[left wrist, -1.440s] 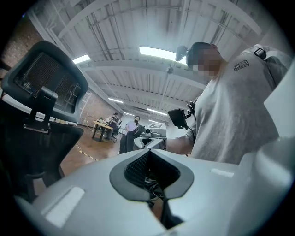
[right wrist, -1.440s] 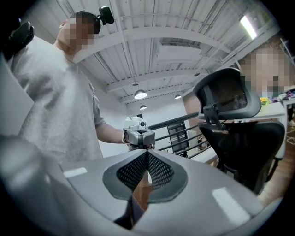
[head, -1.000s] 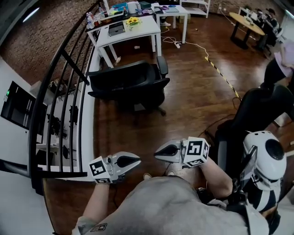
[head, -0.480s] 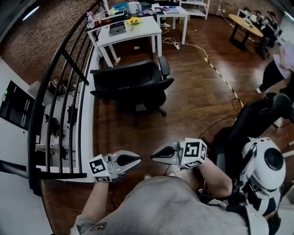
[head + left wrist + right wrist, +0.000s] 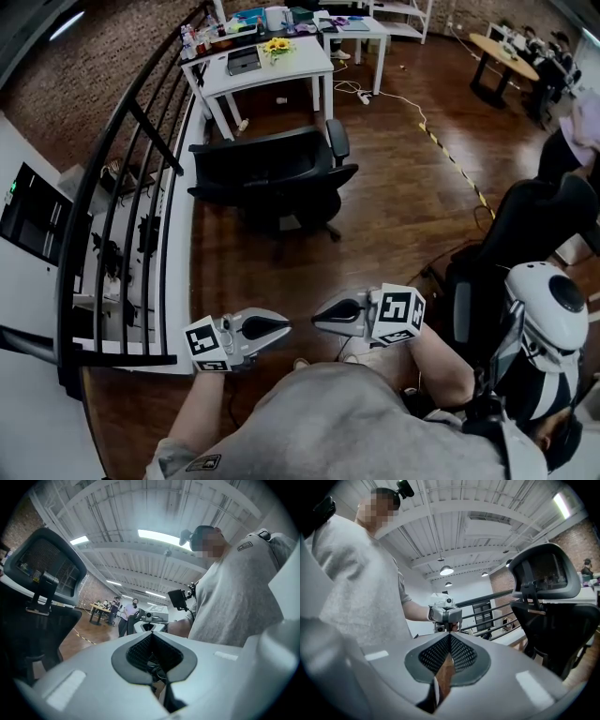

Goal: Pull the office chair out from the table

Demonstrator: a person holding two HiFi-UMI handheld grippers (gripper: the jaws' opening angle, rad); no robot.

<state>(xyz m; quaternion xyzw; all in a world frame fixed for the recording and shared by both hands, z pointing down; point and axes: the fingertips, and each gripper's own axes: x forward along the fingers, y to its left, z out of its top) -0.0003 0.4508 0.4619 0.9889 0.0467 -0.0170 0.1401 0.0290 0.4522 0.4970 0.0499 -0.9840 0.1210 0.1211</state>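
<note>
The black office chair (image 5: 272, 173) stands on the wooden floor, a short way in front of the white table (image 5: 272, 66) and apart from it. Both grippers hang close to my body, far from the chair, with their tips turned toward each other. The left gripper (image 5: 284, 328) is shut with nothing in it, and so is the right gripper (image 5: 317, 316). In the left gripper view the chair's headrest and back (image 5: 42, 588) fill the left side beyond the closed left gripper (image 5: 152, 637). The right gripper view shows the chair (image 5: 548, 606) at the right, past the closed right gripper (image 5: 450, 637).
A black railing (image 5: 122, 187) runs along the left. A second black chair (image 5: 525, 234) and a white rounded device (image 5: 548, 319) stand close at my right. A cable (image 5: 450, 150) lies across the floor. People sit at a round table (image 5: 502, 47) far right.
The head view has shifted slightly. Both grippers stay shut and near my body; the chair stands where it did.
</note>
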